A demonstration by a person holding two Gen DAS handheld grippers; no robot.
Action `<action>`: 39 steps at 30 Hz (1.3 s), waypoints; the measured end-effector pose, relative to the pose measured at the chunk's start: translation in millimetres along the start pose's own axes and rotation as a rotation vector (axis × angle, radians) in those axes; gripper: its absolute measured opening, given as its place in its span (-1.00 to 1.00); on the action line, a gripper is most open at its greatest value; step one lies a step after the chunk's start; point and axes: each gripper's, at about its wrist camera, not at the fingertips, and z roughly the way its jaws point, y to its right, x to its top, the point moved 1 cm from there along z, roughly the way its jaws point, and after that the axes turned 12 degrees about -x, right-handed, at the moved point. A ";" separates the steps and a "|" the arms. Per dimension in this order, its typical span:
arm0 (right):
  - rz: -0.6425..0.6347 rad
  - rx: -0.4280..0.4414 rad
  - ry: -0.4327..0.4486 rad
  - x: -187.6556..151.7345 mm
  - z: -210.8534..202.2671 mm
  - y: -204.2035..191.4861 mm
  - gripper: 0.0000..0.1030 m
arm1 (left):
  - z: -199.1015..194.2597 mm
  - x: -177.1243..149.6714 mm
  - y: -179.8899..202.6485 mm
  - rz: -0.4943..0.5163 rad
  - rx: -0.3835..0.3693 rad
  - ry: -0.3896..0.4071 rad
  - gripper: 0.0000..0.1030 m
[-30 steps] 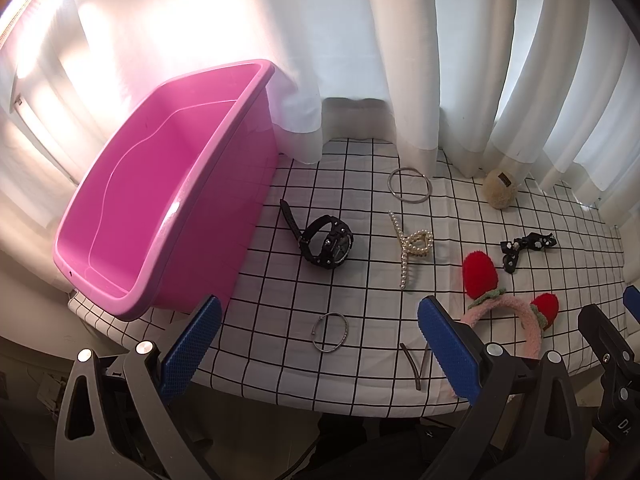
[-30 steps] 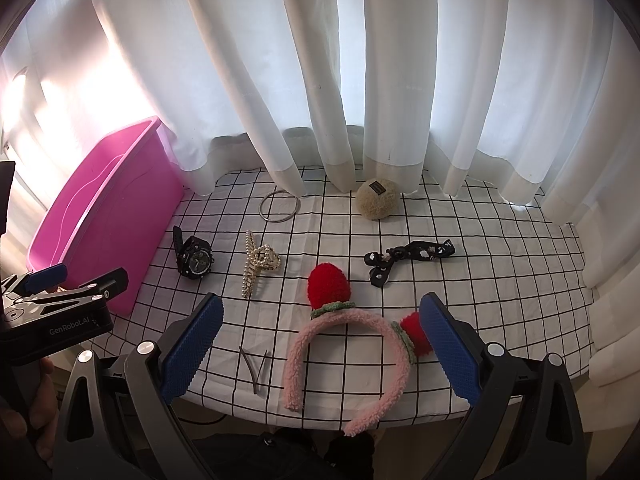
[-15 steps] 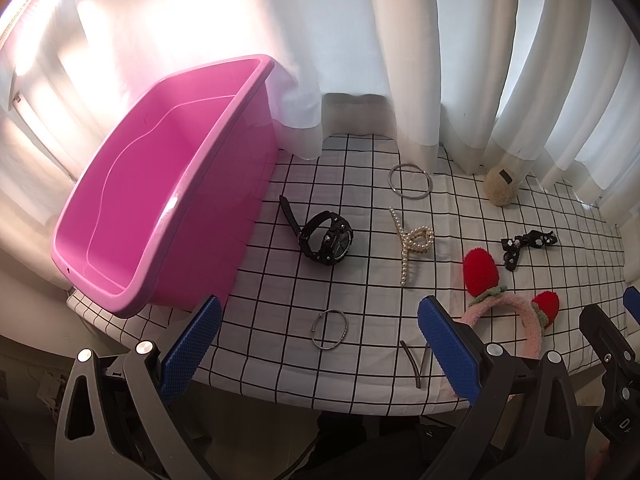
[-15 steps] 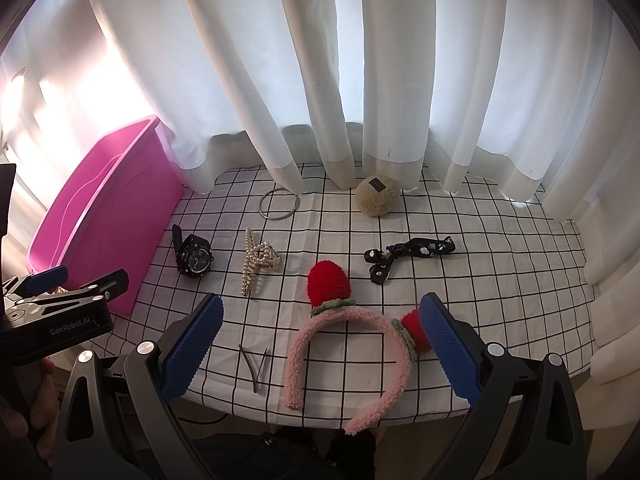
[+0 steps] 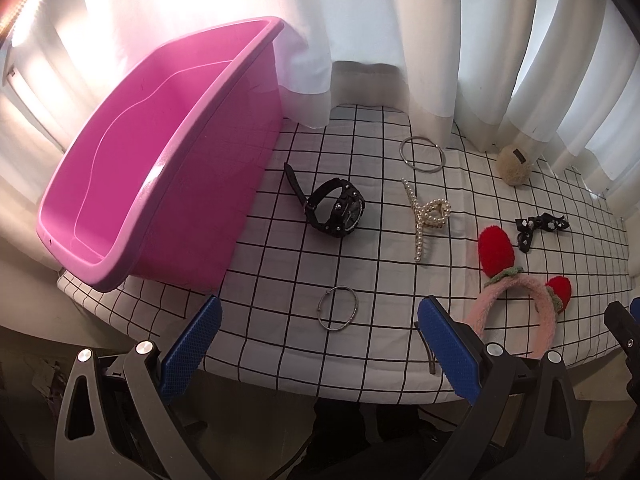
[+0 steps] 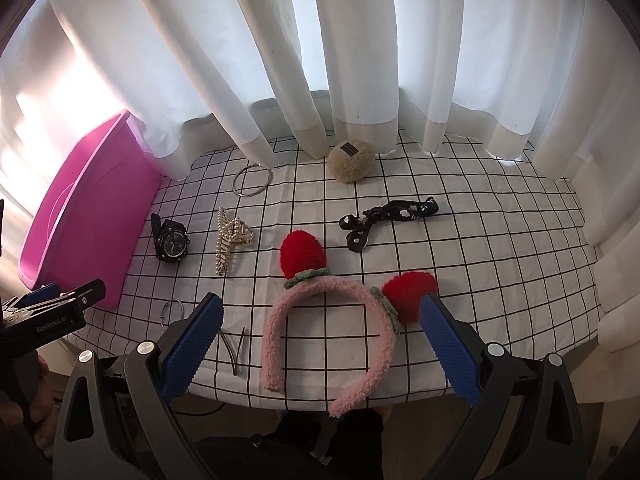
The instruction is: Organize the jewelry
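A pink tub [image 5: 132,184] [image 6: 52,232] stands at the table's left. On the checked cloth lie a black watch [image 5: 336,210] [image 6: 171,242], a pearl hair claw [image 5: 426,218] [image 6: 230,240], a large metal ring [image 5: 422,154] [image 6: 252,181], a small bangle [image 5: 338,314] [image 6: 172,312], a pink headband with red ears [image 6: 332,320] [image 5: 516,300], a black bow tie [image 6: 384,218] [image 5: 538,228], a beige pom-pom [image 6: 352,160] [image 5: 514,164] and a dark hairpin [image 6: 236,350]. My left gripper [image 5: 318,352] is open above the front edge, the bangle just ahead. My right gripper [image 6: 320,344] is open around the headband's arch.
White curtains [image 6: 320,60] hang behind the table and over its right side. The table's front edge [image 5: 320,384] runs just under both grippers. The left gripper also shows at the left of the right wrist view [image 6: 52,312].
Both grippers have drifted slightly forward toward the table. The right gripper's pads now flank the headband. Nothing on the table has moved.
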 end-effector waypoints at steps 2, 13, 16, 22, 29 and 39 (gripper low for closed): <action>0.009 -0.006 -0.023 -7.1 10.7 8.5 0.83 | 8.2 -6.6 -7.8 -0.009 -0.003 -0.012 0.88; -0.006 -0.099 -0.195 -48.7 94.9 38.2 0.83 | 62.3 -42.5 -61.9 -0.127 0.009 -0.065 0.88; -0.008 -0.097 -0.226 -56.0 111.7 41.4 0.82 | 80.4 -49.9 -66.7 -0.133 0.004 -0.085 0.88; -0.033 -0.097 -0.242 -61.5 130.9 39.5 0.82 | 114.2 -48.4 -47.3 -0.064 -0.063 -0.112 0.88; -0.048 -0.108 -0.244 -60.9 149.5 36.6 0.82 | 146.0 -42.4 -35.6 -0.030 -0.069 -0.131 0.88; -0.047 -0.136 -0.266 -62.8 169.2 39.8 0.83 | 154.2 -39.3 -34.5 -0.014 -0.083 -0.055 0.90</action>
